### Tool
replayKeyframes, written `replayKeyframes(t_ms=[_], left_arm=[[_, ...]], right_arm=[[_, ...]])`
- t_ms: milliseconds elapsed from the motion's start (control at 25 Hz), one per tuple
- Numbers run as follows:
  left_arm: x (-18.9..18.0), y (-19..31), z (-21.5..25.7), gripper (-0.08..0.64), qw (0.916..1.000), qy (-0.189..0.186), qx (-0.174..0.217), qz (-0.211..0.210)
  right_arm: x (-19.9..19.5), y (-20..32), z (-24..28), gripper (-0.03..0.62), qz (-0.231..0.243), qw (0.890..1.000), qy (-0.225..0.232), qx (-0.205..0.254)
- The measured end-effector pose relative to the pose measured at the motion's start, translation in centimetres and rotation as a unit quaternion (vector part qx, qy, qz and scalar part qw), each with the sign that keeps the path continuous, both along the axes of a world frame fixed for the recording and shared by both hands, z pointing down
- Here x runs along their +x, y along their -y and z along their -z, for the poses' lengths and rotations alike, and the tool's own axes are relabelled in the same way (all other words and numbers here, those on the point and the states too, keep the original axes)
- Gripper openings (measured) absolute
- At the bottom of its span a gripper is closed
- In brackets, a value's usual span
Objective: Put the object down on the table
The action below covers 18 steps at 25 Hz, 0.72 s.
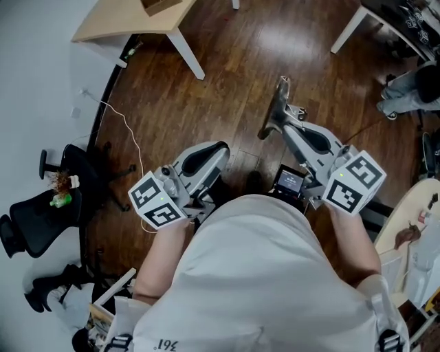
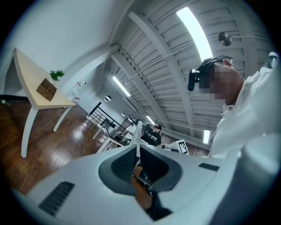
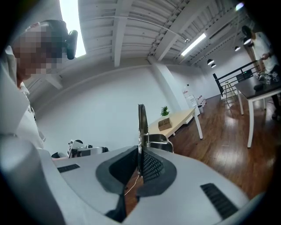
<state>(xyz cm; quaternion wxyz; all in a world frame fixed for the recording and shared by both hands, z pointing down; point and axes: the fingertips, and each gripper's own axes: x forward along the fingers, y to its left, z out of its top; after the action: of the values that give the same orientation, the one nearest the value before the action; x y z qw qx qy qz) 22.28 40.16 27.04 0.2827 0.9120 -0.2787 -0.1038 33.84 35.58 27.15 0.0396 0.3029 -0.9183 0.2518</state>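
My right gripper [image 1: 280,128] is held out over the dark wood floor, shut on a slim metal tool [image 1: 278,103] that sticks out past its tips. In the right gripper view the tool's thin blade [image 3: 141,125] stands upright, pinched between the black pads [image 3: 151,167]. My left gripper [image 1: 221,150] is held close to the person's body, jaws together with nothing between them; its pads [image 2: 125,163] meet in the left gripper view. The light wooden table [image 1: 124,20] stands far off at the upper left, with a small brown box [image 2: 46,89] and a plant [image 2: 56,74] on it.
A black office chair [image 1: 41,213] and a white cable [image 1: 127,130] are on the floor at the left. A white table leg [image 1: 350,27] and a seated person [image 1: 412,89] are at the upper right. A dark table [image 3: 259,88] stands by a railing.
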Motion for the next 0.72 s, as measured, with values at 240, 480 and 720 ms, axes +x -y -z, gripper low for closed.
replayKeyframes(t_ms=[240, 480, 720], left_arm=[[-0.4, 0.0, -0.2, 0.005, 0.9999, -0.005, 0.001, 0.014], [-0.1, -0.2, -0.5, 0.006, 0.9997, -0.006, 0.003, 0.023], [-0.8, -0.1, -0.3, 0.008, 0.9988, -0.008, 0.009, 0.048]], right_arm=[[-0.2, 0.1, -0.5, 0.005, 0.003, 1.000, 0.002, -0.003], [0.3, 0.2, -1.1, 0.005, 0.004, 1.000, 0.003, -0.008], [0.2, 0.5, -1.5, 0.005, 0.009, 1.000, 0.005, -0.014]])
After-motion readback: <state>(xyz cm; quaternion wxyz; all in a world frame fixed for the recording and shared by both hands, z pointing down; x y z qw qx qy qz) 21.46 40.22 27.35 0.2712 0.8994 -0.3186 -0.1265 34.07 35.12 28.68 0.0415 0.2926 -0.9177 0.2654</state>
